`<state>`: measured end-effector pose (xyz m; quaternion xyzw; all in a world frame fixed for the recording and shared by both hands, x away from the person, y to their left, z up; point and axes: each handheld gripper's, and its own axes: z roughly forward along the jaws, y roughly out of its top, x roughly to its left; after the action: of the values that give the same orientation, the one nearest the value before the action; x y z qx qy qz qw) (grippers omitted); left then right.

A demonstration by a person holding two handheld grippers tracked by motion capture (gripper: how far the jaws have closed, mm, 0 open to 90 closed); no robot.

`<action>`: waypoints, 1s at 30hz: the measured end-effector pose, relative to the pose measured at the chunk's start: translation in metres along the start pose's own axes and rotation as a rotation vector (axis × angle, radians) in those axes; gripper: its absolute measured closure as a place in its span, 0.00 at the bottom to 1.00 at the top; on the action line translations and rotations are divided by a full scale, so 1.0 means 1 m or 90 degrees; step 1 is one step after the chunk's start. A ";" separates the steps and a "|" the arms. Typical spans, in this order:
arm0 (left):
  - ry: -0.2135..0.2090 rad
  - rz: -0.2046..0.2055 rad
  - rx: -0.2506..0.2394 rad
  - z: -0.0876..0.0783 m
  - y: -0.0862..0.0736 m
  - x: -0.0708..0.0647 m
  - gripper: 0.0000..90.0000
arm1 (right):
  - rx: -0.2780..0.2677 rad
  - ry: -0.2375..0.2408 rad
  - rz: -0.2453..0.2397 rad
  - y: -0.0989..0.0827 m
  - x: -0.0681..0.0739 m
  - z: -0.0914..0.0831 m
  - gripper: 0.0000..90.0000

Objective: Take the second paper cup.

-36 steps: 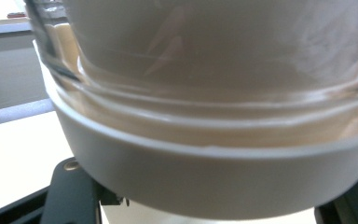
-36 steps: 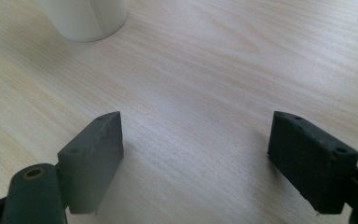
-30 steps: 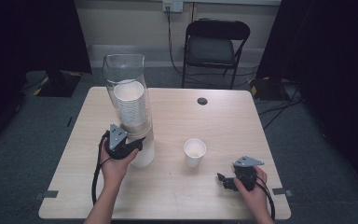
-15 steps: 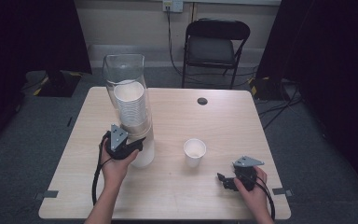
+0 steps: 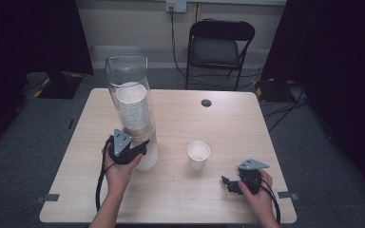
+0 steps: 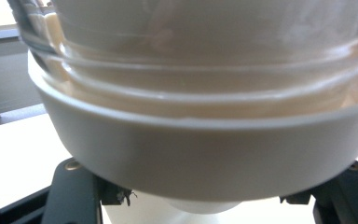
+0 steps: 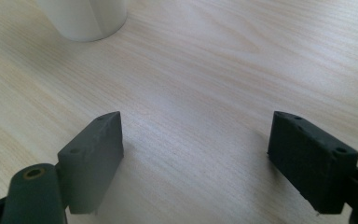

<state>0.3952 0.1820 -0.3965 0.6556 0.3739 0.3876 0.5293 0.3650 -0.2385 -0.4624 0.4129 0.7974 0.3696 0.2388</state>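
A tall clear dispenser tube (image 5: 127, 76) stands at the table's left, with a stack of white paper cups (image 5: 133, 107) inside and a white collar (image 6: 205, 154) at its foot. My left gripper (image 5: 143, 145) reaches in under that collar. Its black fingers (image 6: 74, 196) sit on either side of the lowest cup (image 6: 205, 208), shut on it, though the collar hides the pads. A single white paper cup (image 5: 198, 153) stands upright at mid table, also seen as the cup (image 7: 84, 18). My right gripper (image 5: 228, 184) rests low near the front right, open, bare wood between its fingers (image 7: 95, 154).
A black folding chair (image 5: 221, 42) stands beyond the far edge of the wooden table (image 5: 180, 199). A dark round grommet (image 5: 206, 102) sits in the tabletop near the back. Cables trail from both grippers toward the front edge.
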 end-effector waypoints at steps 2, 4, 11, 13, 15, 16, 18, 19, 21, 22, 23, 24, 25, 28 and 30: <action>-0.001 -0.002 0.000 0.000 0.000 -0.001 0.38 | 0.000 0.000 0.000 0.000 0.000 0.000 0.20; 0.003 -0.006 0.003 0.000 0.000 -0.002 0.38 | 0.000 0.000 0.000 0.000 0.000 0.000 0.20; 0.011 0.025 0.099 0.006 -0.012 -0.002 0.40 | 0.000 0.000 0.000 0.000 0.000 0.000 0.20; 0.003 0.048 0.219 0.013 -0.043 -0.006 0.41 | 0.000 0.000 0.000 0.000 0.000 0.000 0.20; 0.014 0.022 0.202 0.011 -0.065 -0.012 0.41 | 0.001 0.002 -0.001 0.000 0.000 0.000 0.19; -0.013 0.022 0.189 0.009 -0.063 -0.015 0.41 | 0.000 0.004 -0.004 0.000 0.000 0.000 0.19; -0.017 0.040 0.190 0.003 -0.059 -0.015 0.41 | 0.000 0.006 -0.006 -0.001 0.000 -0.001 0.19; -0.026 0.022 0.184 0.000 -0.060 -0.014 0.41 | 0.002 0.005 -0.005 0.000 0.000 -0.001 0.19; -0.036 0.046 0.192 -0.005 -0.061 -0.014 0.41 | 0.002 0.005 -0.005 0.000 0.000 -0.001 0.19; -0.046 0.033 0.191 -0.006 -0.062 -0.014 0.41 | 0.002 0.008 -0.006 0.000 0.000 -0.001 0.19; -0.052 0.032 0.195 -0.007 -0.064 -0.015 0.41 | 0.001 0.008 -0.007 0.000 0.000 0.000 0.19; -0.061 0.031 0.203 -0.008 -0.067 -0.018 0.41 | 0.002 0.008 -0.007 0.000 0.000 -0.001 0.19; -0.072 0.029 0.206 -0.008 -0.069 -0.021 0.40 | 0.002 0.008 -0.007 0.000 0.000 0.000 0.19; -0.096 0.037 0.206 -0.013 -0.067 -0.029 0.40 | 0.002 0.008 -0.007 0.000 0.000 0.000 0.19; -0.100 0.061 0.212 -0.016 -0.066 -0.031 0.40 | 0.002 0.008 -0.007 0.000 0.000 0.000 0.19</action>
<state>0.3628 0.1711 -0.4626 0.7794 0.3590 0.2925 0.4219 0.3646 -0.2388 -0.4623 0.4066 0.8018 0.3696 0.2348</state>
